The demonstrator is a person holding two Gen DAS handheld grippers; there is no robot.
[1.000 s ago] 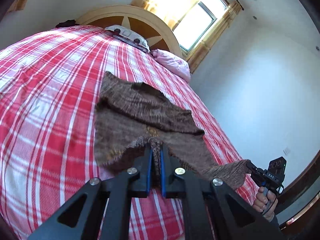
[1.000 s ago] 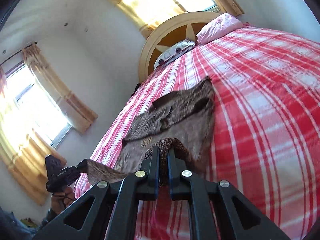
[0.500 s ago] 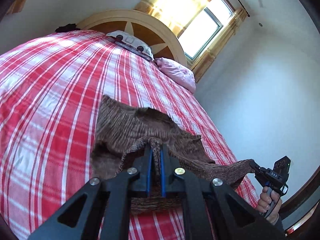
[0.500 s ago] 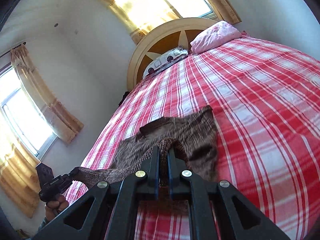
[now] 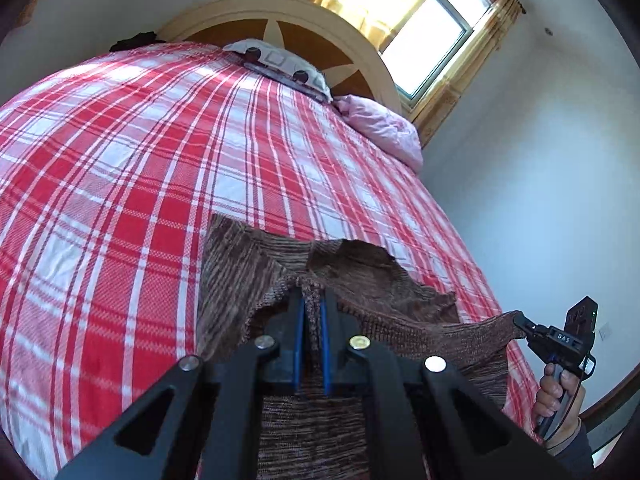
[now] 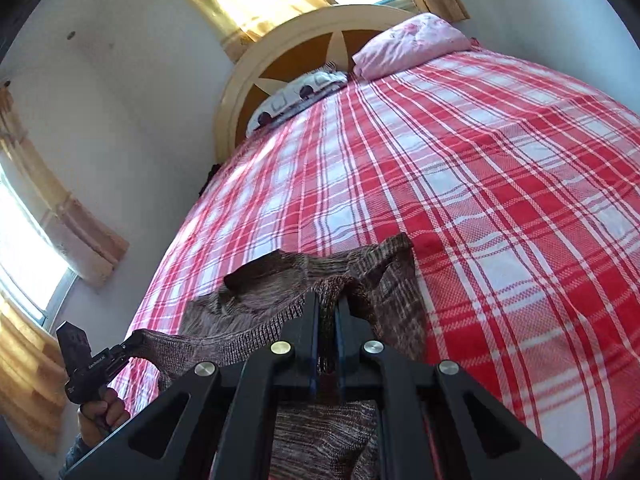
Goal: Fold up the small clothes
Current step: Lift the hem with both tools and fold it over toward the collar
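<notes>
A brown knitted garment (image 5: 240, 272) lies near the foot of the red plaid bed (image 5: 120, 160). My left gripper (image 5: 311, 300) is shut on its near hem, which hangs over the fingers. My right gripper (image 6: 327, 304) is shut on the other end of the same hem (image 6: 224, 344), stretched between both. The garment (image 6: 280, 280) shows in the right wrist view with its far edge curled up. The right gripper appears in the left wrist view (image 5: 520, 318), the left gripper in the right wrist view (image 6: 130, 346).
A patterned pillow (image 5: 280, 64) and a pink pillow (image 5: 380, 128) lie by the round headboard (image 5: 320, 32). Curtained windows (image 5: 432, 40) and white walls surround the bed. The bed's right edge (image 5: 480, 272) is close to the wall.
Both grippers have lifted and pulled the hem toward the foot of the bed. The garment has slid nearer and bunched, and more of the plaid cover shows beyond it.
</notes>
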